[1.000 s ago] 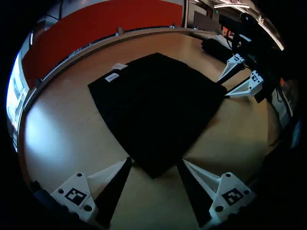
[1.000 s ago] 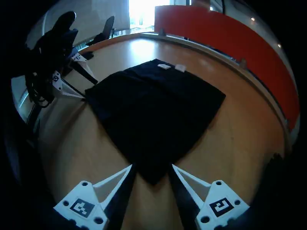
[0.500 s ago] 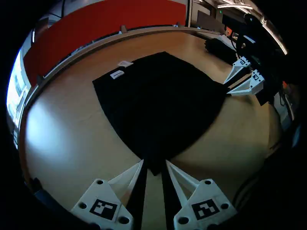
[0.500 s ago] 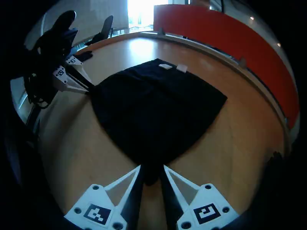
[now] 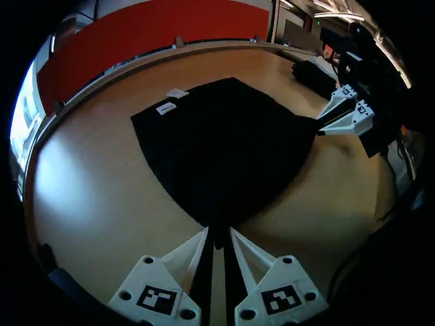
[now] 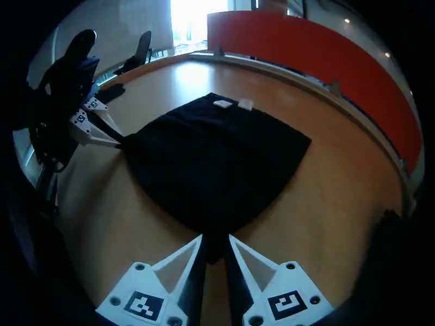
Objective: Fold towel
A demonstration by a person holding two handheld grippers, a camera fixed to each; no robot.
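A black towel [image 5: 228,141] lies spread on the wooden table [image 5: 98,185], with white tags [image 5: 166,108] near its far corner. In the left gripper view my left gripper [image 5: 218,242] is shut on the towel's near corner, which is pinched between the fingers. In the right gripper view my right gripper [image 6: 216,247] is shut on another corner of the towel [image 6: 212,157]. The right gripper [image 5: 321,124] also appears far off at the right in the left gripper view, and the left gripper [image 6: 120,142] at the left in the right gripper view.
A red partition [image 5: 152,32] runs behind the table's curved far edge [image 5: 163,57]. A dark object [image 5: 312,73] lies on the table at the back right. Black chairs [image 6: 138,49] stand beyond the table near a bright window. Bare wood surrounds the towel.
Both grippers went from open around the towel's corners to shut on them. The pinched corners have pulled up slightly, and the towel's edges have drawn taut.
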